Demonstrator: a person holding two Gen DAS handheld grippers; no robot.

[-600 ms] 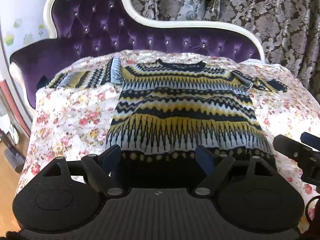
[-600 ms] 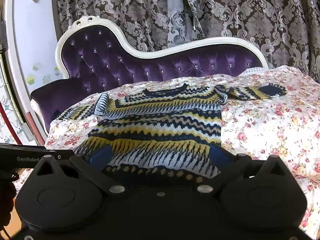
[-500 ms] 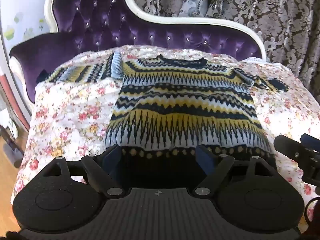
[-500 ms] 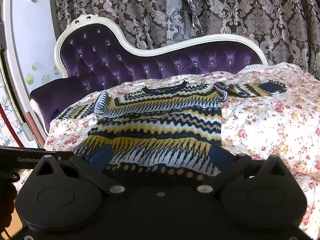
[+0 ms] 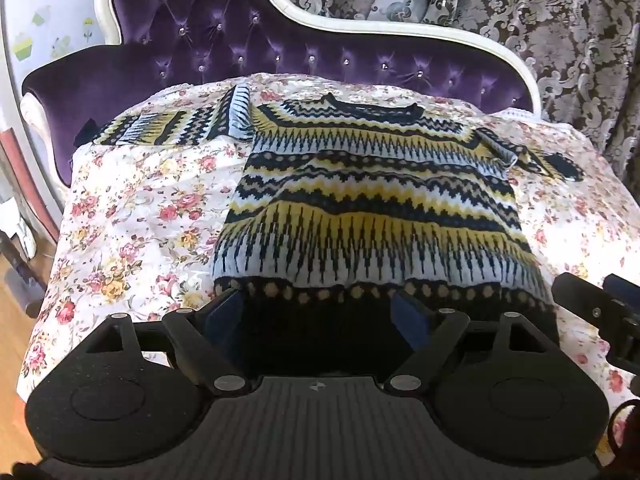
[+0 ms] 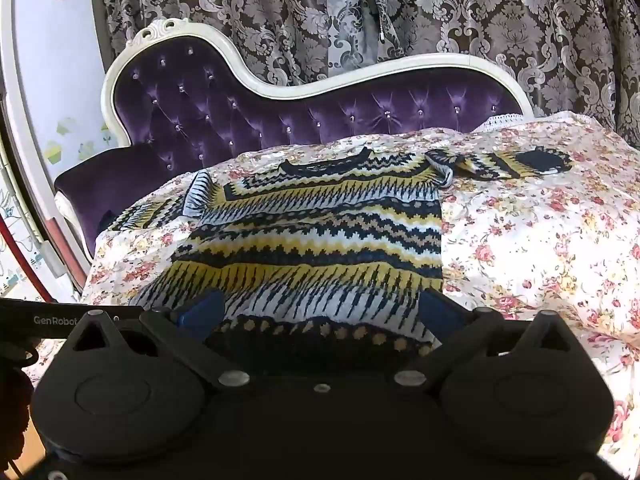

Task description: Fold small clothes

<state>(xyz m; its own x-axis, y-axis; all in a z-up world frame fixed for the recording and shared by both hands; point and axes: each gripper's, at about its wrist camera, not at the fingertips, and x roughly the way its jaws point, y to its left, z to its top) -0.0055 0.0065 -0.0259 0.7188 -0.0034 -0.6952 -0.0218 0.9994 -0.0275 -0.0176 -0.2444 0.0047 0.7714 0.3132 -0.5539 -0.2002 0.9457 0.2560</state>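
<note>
Two hand-held tongs hover over the near hem of a small knitted sweater, one seen from each wrist camera. The left gripper [image 5: 320,316] has its blue-padded jaws apart, with the dark dotted hem band lying between and just beyond them; nothing is pinched. The right gripper [image 6: 322,314] stands with its jaws spread very wide, also empty, its pads flanking the hem toward the garment's right side. In the left view the tip of the right tool shows at the right edge. The sweater [image 5: 372,208], striped in yellow, navy and pale blue zigzags, lies flat and face up on a floral bedspread [image 5: 132,220], neck toward a purple tufted headboard [image 5: 224,40], both sleeves stretched outward. Patterned curtains [image 6: 460,20] hang behind. Compared with half a second before, both cameras have tipped and crept slightly closer to the hem, so the sweater fills a little more of each view; the garment itself has not shifted. This suggests the folding has not yet begun: the tongs appear to be lining up on the bottom edge, probably to pinch it and carry it up toward the collar.
</note>
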